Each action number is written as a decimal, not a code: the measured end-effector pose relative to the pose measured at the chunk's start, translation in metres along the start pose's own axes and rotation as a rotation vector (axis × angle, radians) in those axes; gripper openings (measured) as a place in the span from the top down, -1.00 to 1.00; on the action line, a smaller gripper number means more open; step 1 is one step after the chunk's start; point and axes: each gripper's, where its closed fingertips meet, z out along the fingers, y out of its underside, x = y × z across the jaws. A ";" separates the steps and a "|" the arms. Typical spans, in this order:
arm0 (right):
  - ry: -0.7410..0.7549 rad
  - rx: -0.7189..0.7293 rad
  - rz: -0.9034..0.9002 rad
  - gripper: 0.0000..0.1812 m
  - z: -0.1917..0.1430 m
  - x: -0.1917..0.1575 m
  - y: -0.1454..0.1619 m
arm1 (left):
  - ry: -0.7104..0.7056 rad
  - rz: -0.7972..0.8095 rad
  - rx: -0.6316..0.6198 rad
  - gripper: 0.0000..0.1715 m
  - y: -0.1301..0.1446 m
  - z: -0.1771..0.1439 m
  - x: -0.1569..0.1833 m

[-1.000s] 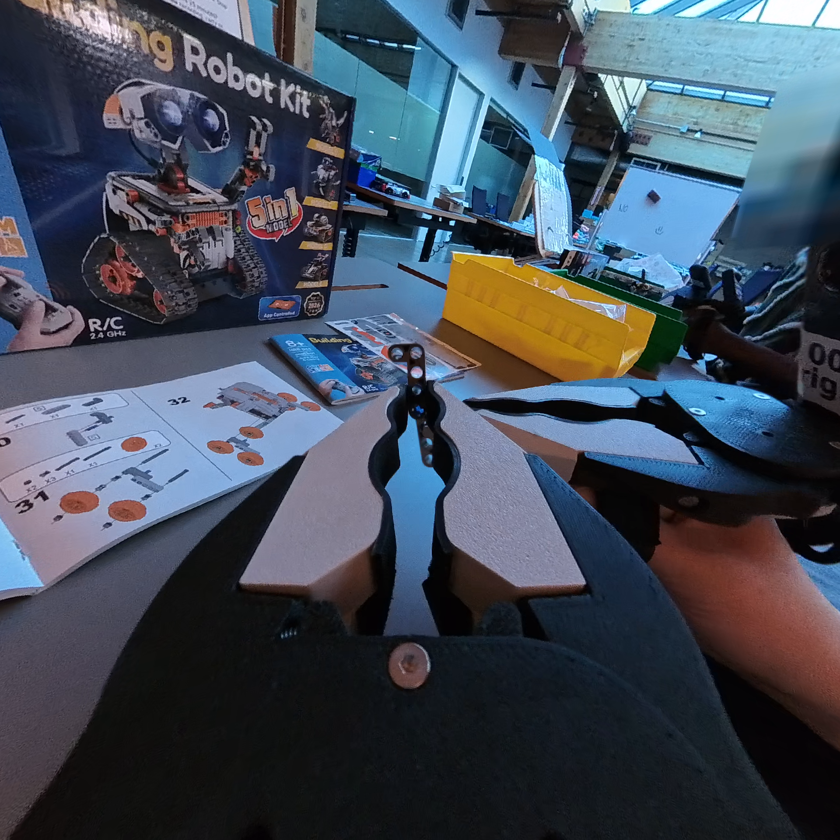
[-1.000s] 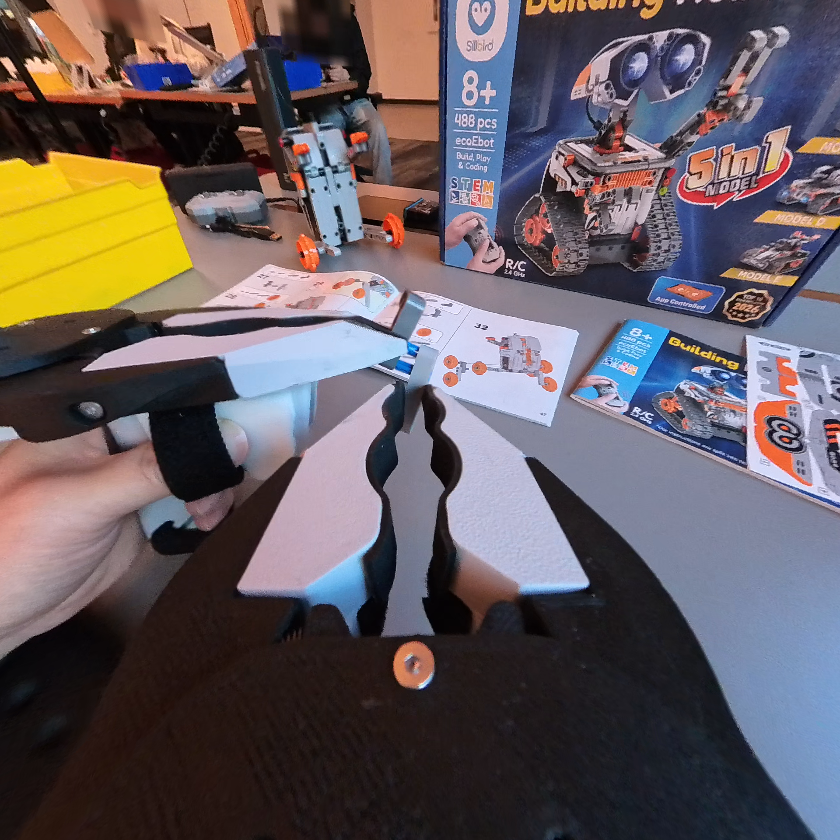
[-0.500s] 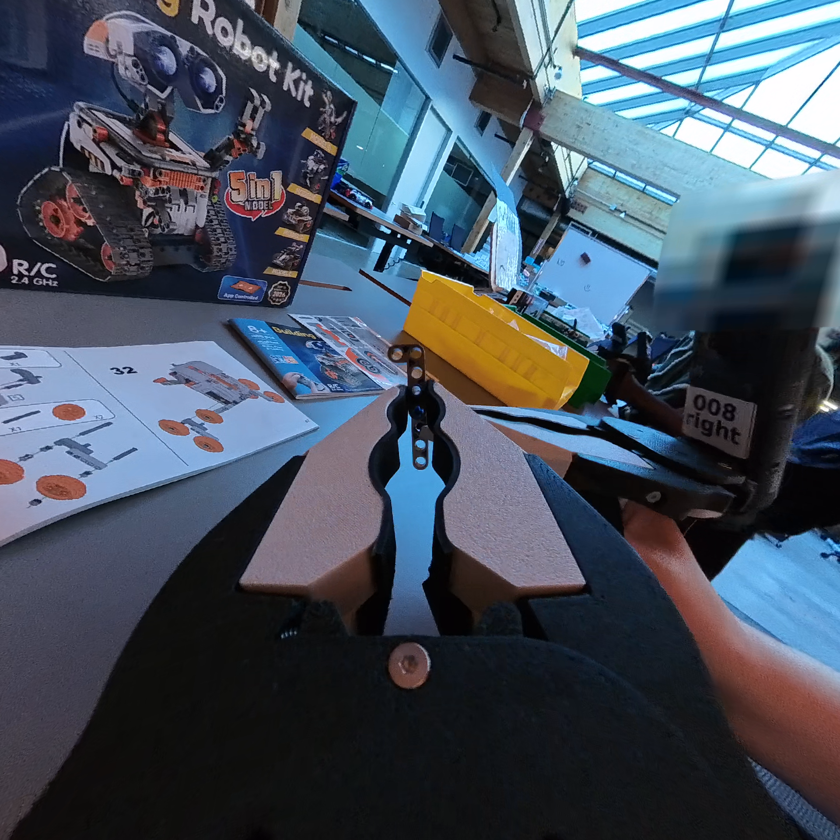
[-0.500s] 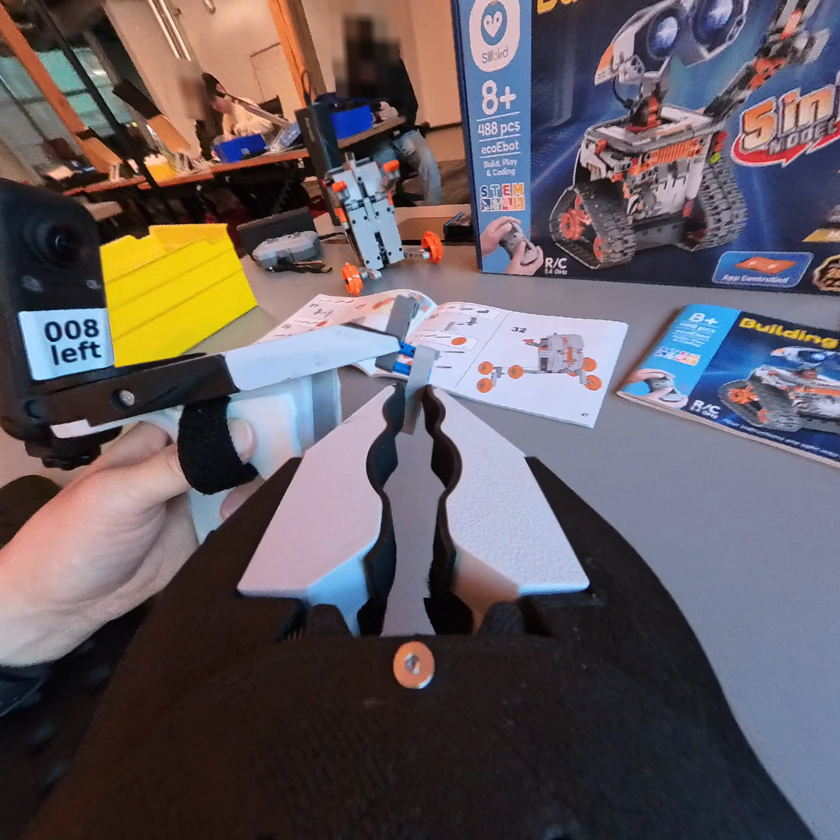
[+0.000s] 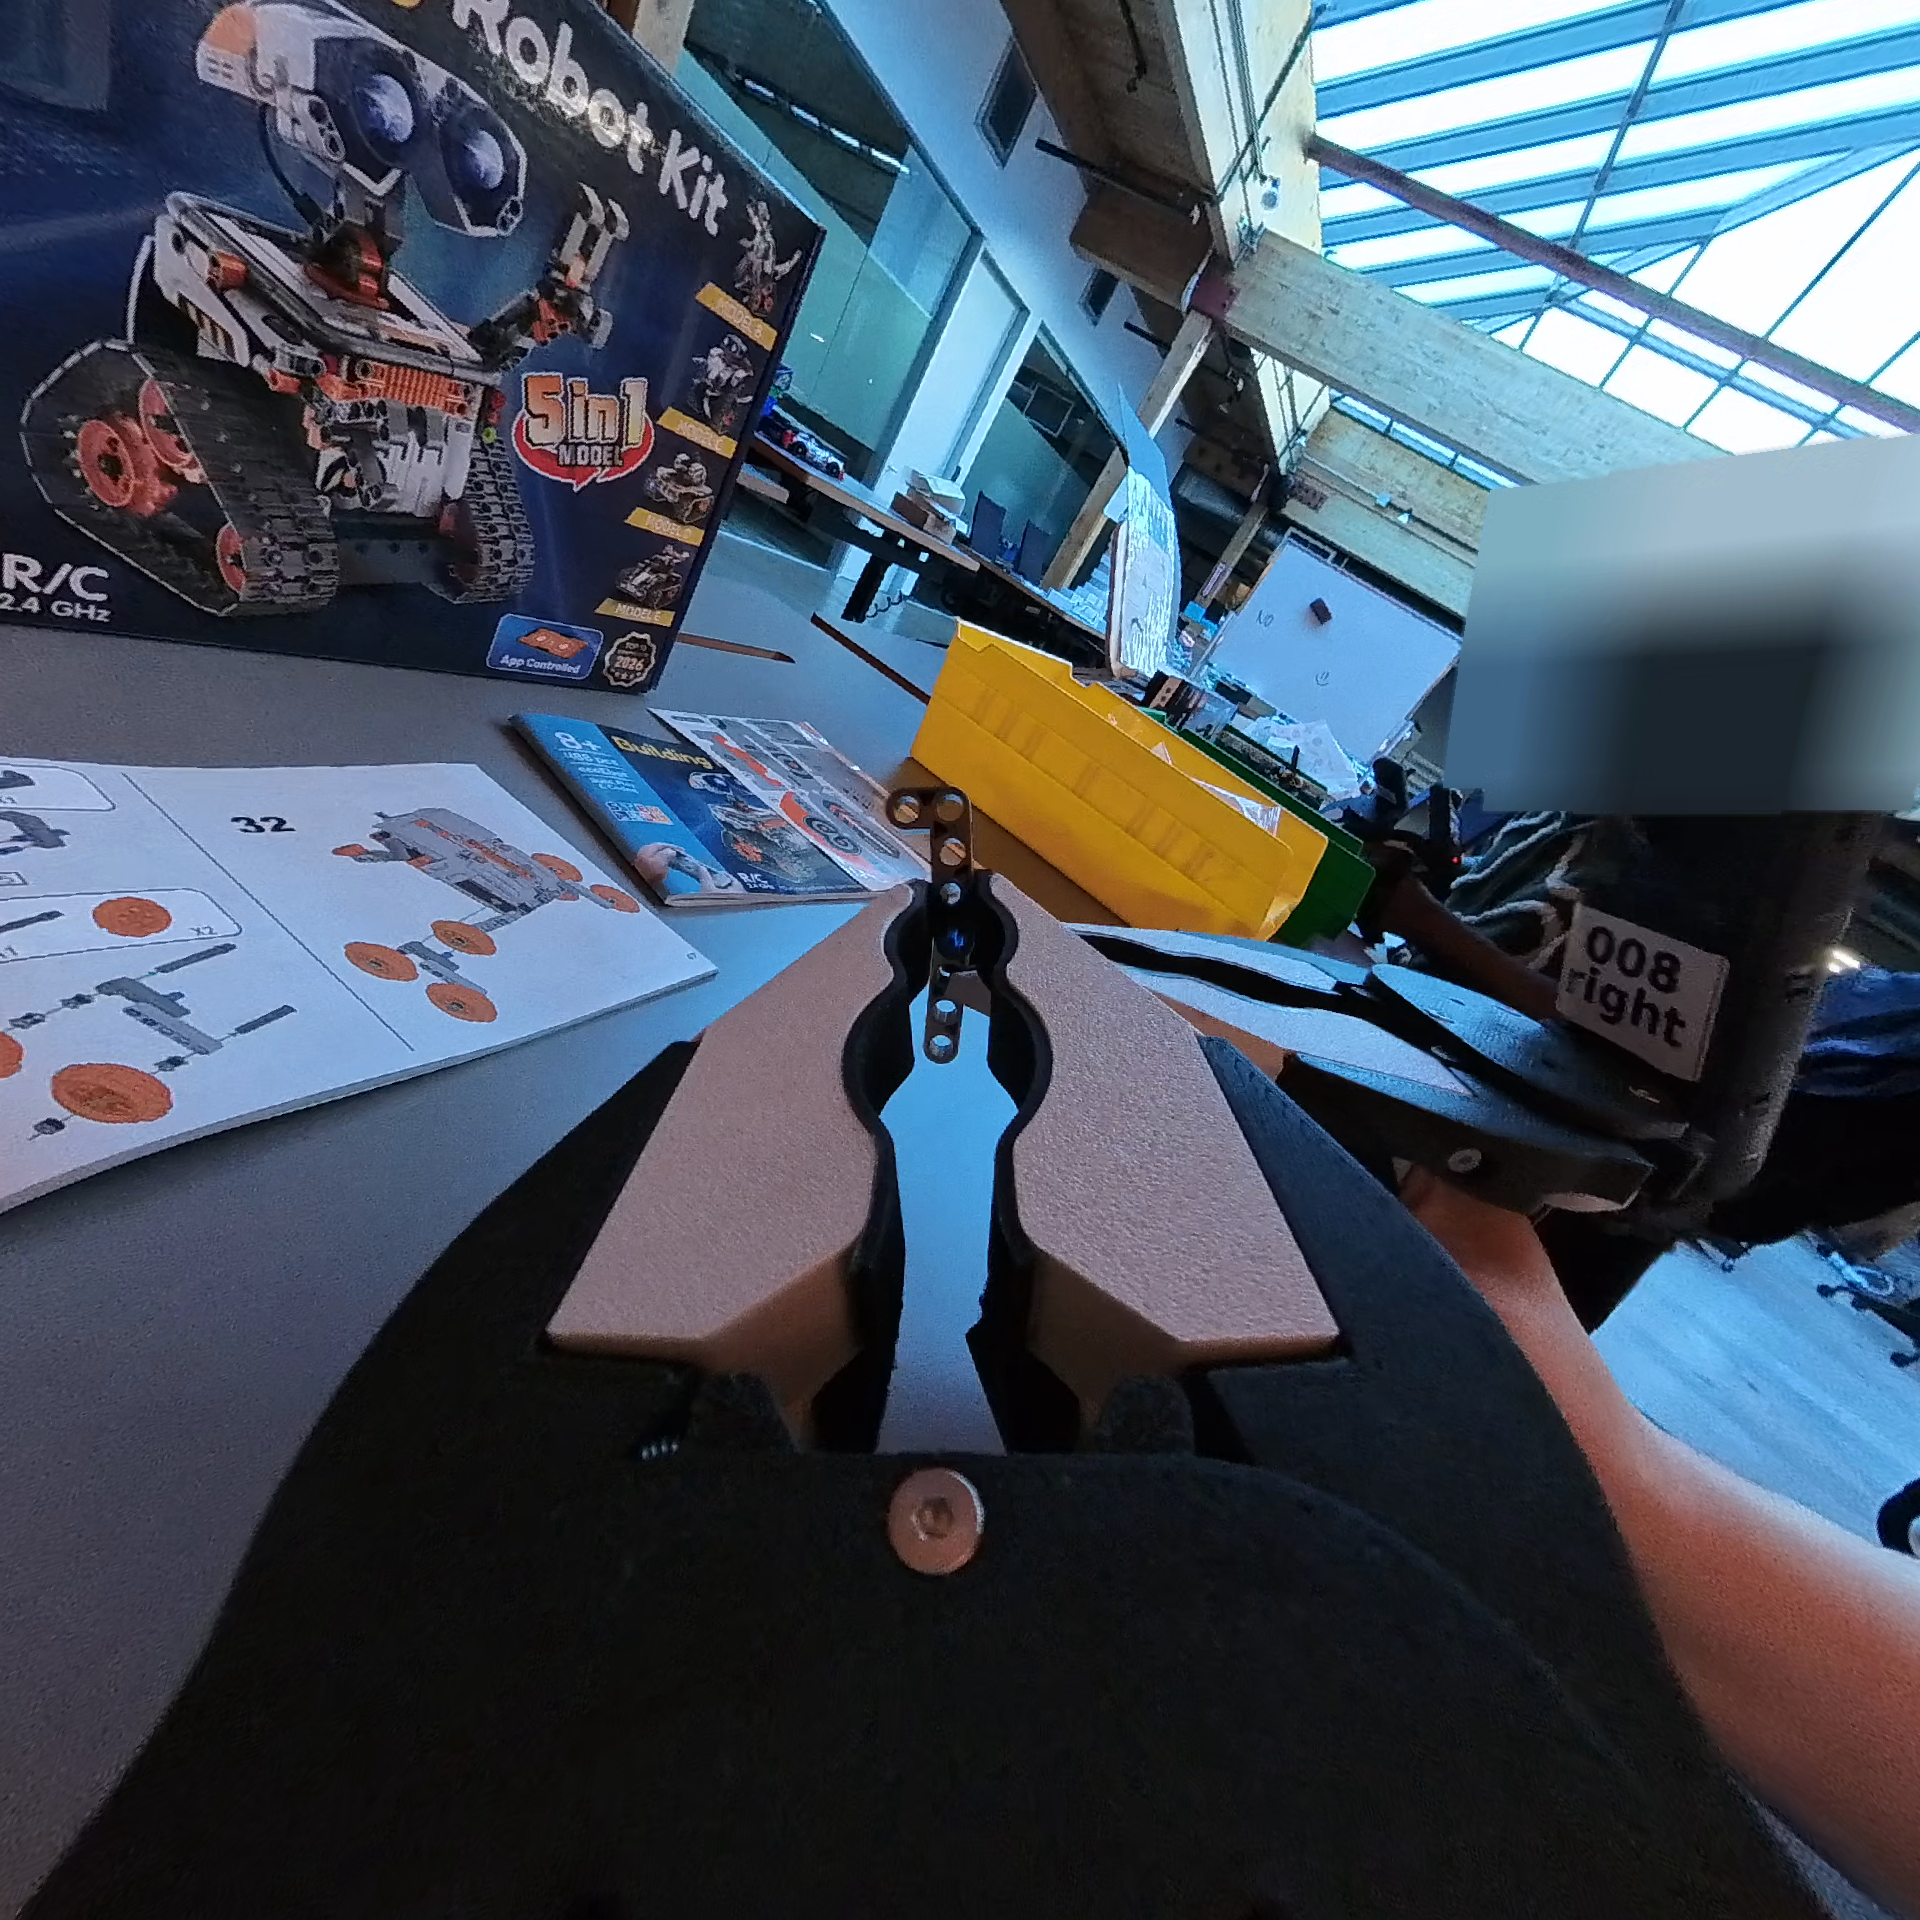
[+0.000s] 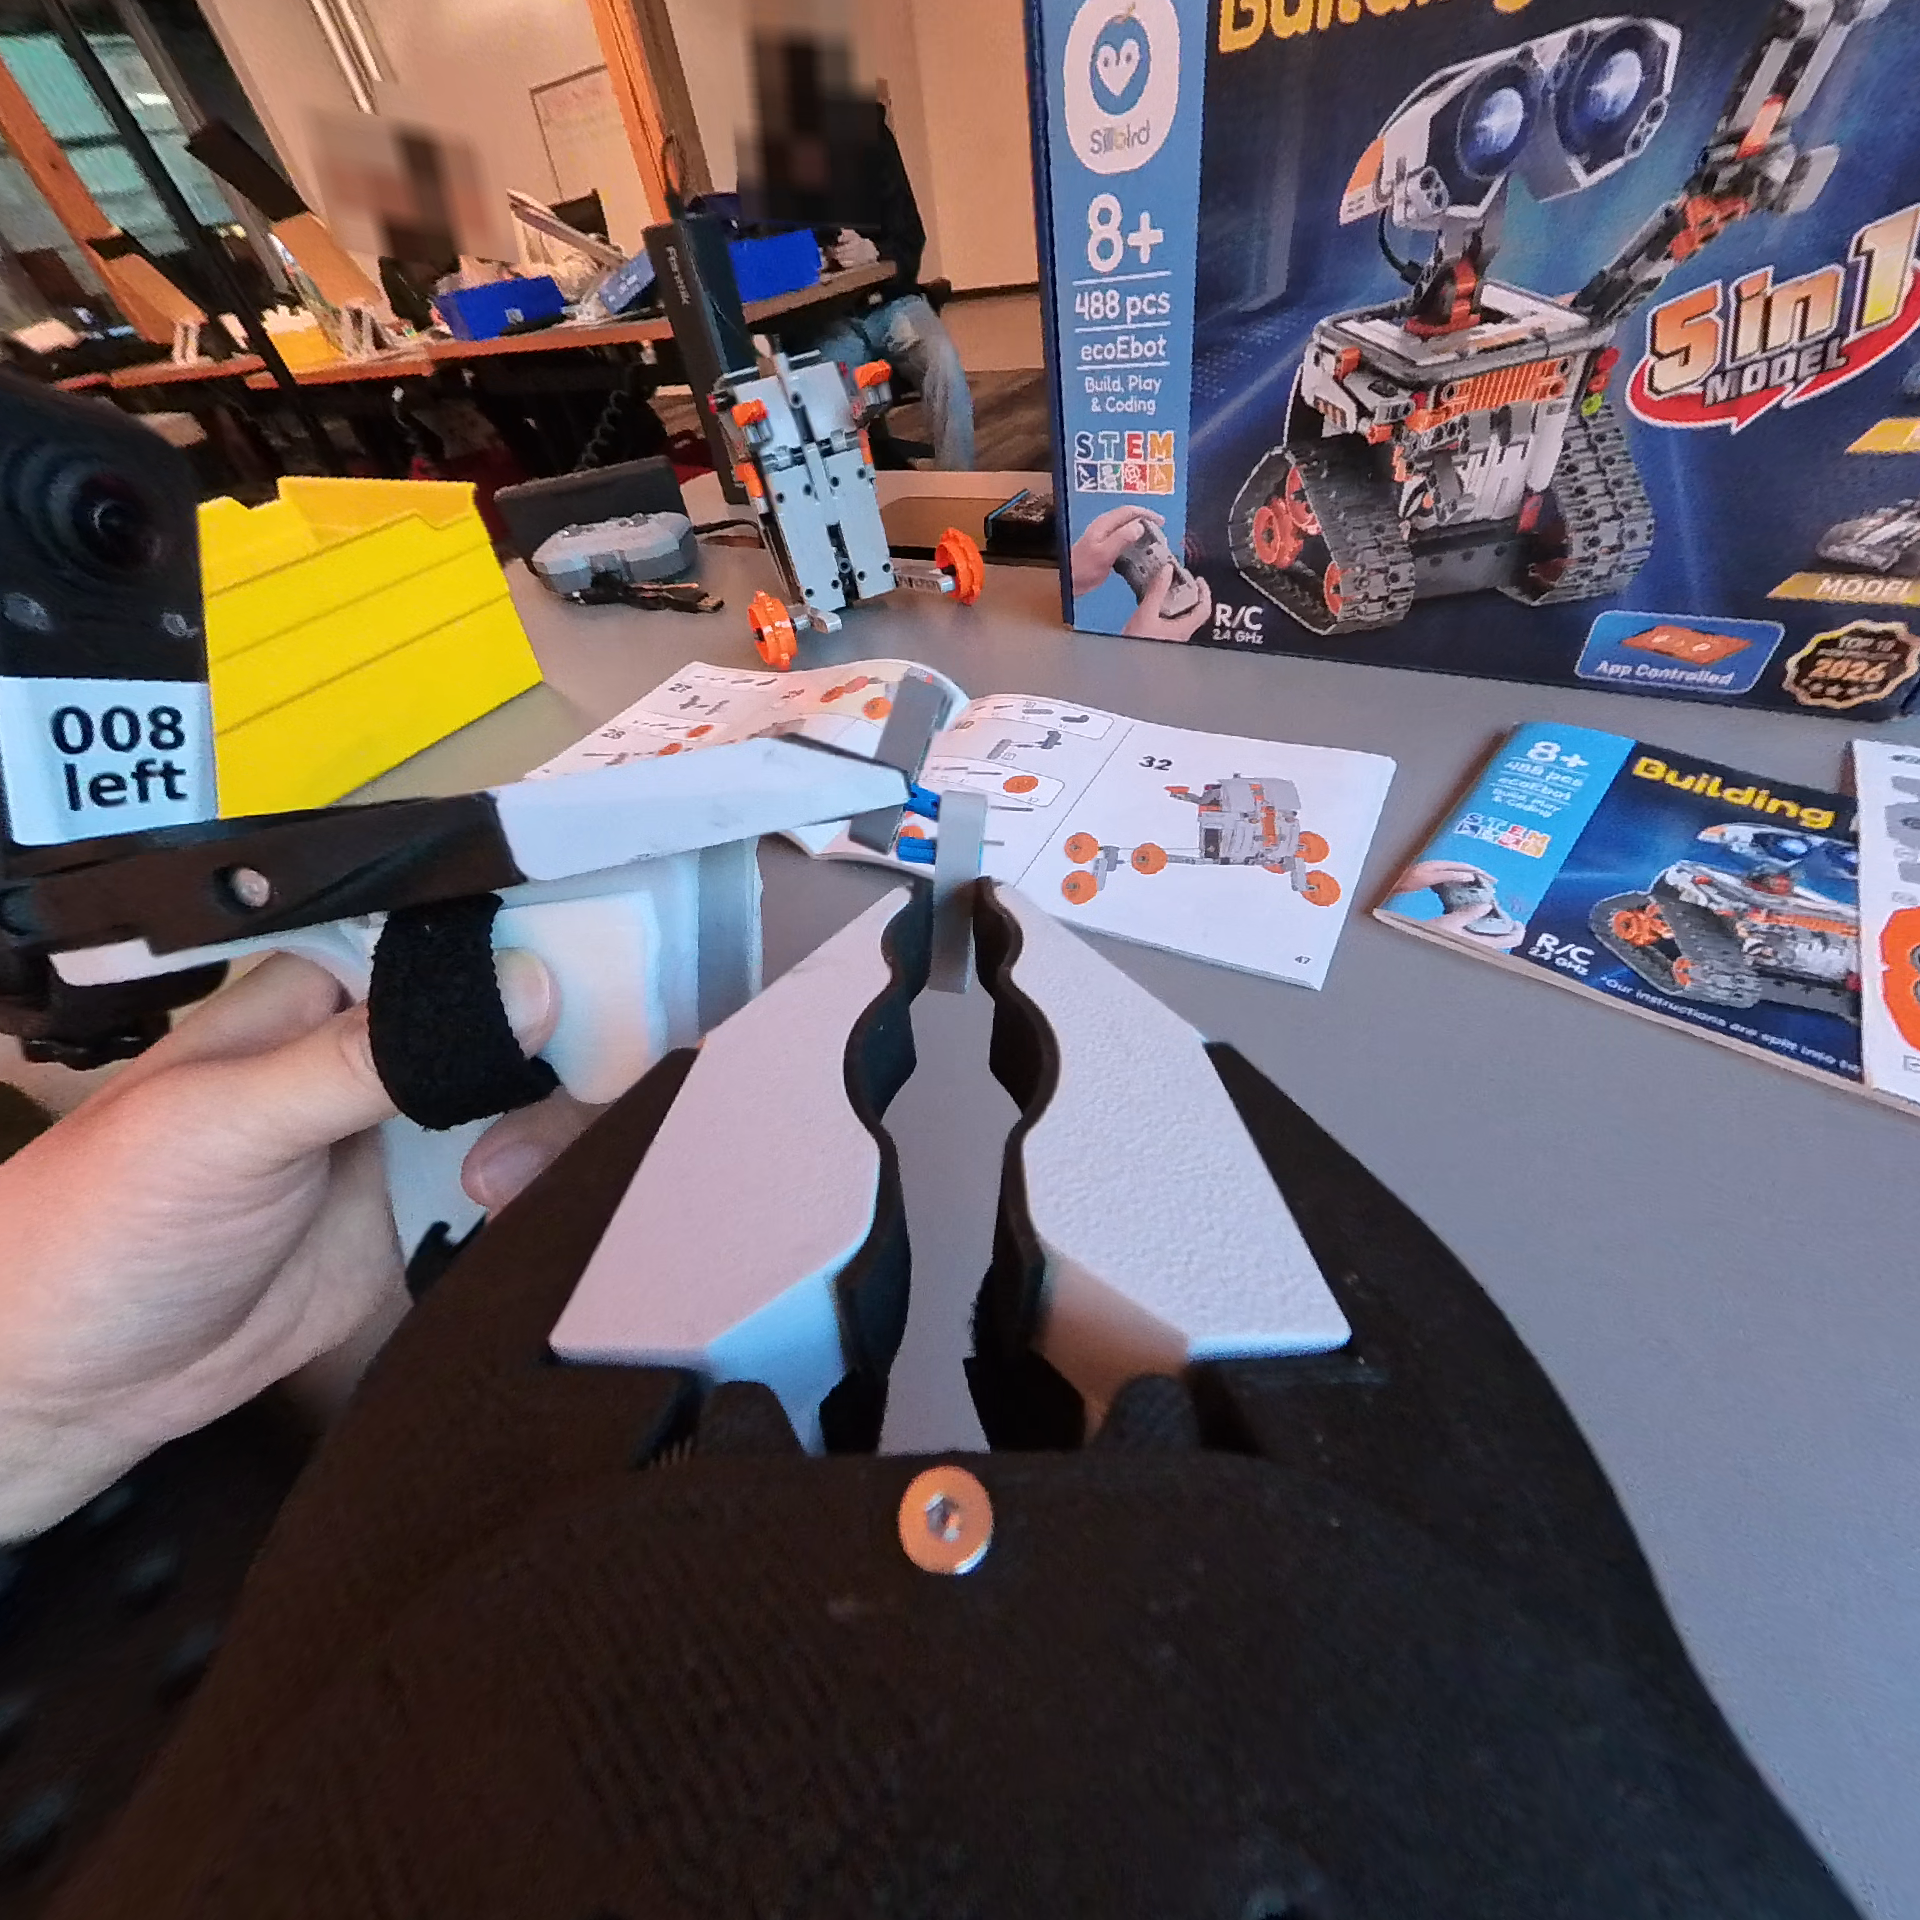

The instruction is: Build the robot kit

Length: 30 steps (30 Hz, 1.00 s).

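Pinching a dark holed beam (image 5: pixel 948 831) at the tips of the left gripper (image 5: pixel 948 914), jaws narrowed to a slit around it. Standing upright off the table (image 5: pixel 260 1351), long axis vertical, short foot at the top pointing left, lower end hanging into the gap between the fingers. Carrying a blue pin (image 5: pixel 951 940) in a hole right at the pinch line.

Probably light, stiff and smooth plastic, so apt to pivot or slip if nipped at one spot. Best taken flat across the broad faces near mid-length, clear of the pin.

Just right, lying side-on, the right gripper (image 6: pixel 951 914), likewise closed down narrow on a pale grey piece (image 6: pixel 956 862) set on edge and poking up above the tips. From the right wrist view, beam tilted, top leaning right, blue pins facing the grey piece and very near it; touching or not, cannot tell.

Farther out:
- Left, an open manual (image 5: pixel 312 914) flat on the table.
- Beyond it, a blue booklet (image 5: pixel 707 821).
- Far left, a big box (image 5: pixel 364 312) standing upright.
- Far right, a yellow bin (image 5: pixel 1091 790) with a green bin (image 5: pixel 1335 883) behind.
- Far in the right wrist view, a half-built model (image 6: pixel 821 499) standing upright.
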 end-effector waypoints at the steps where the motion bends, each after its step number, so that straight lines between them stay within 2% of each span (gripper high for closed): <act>1: -0.004 -0.001 0.018 0.93 0.000 0.001 0.000 | 0.001 -0.002 -0.001 0.95 0.000 0.000 0.000; 11: -0.039 0.001 0.043 0.91 -0.002 -0.001 0.001 | 0.015 -0.045 0.000 0.95 0.001 0.001 -0.001; 30: 0.003 -0.013 -0.024 0.93 0.000 0.002 0.002 | 0.032 -0.090 0.002 0.95 0.002 0.001 -0.003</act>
